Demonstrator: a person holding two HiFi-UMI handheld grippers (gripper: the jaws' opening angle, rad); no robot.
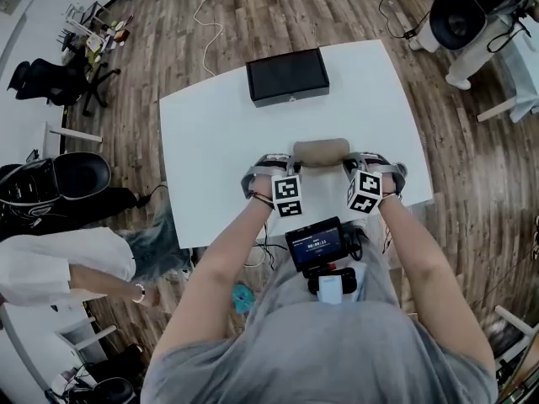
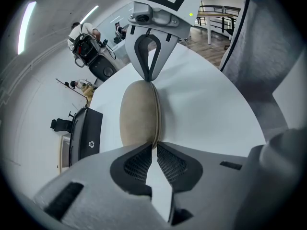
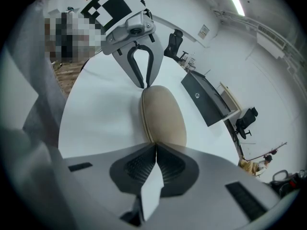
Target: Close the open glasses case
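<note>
Closing step, judged all but complete: the tan oval glasses case [image 1: 321, 151] lies seam-shut on the white surface [image 1: 210, 124], my left tool [image 2: 153, 146] and right tool [image 3: 155, 147], jaws together and holding nothing, tips touching its ends; next, I should back both straight off.

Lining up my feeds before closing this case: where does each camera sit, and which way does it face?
Head view: on the person's head, looking steeply down at the table and glasses case; forearms, left gripper and right gripper show.
Left gripper view: rides the left gripper, looks along its shut jaws across the case toward the right gripper.
Right gripper view: the mirror, facing the left gripper.
Shared: all three show the case and black box.
</note>
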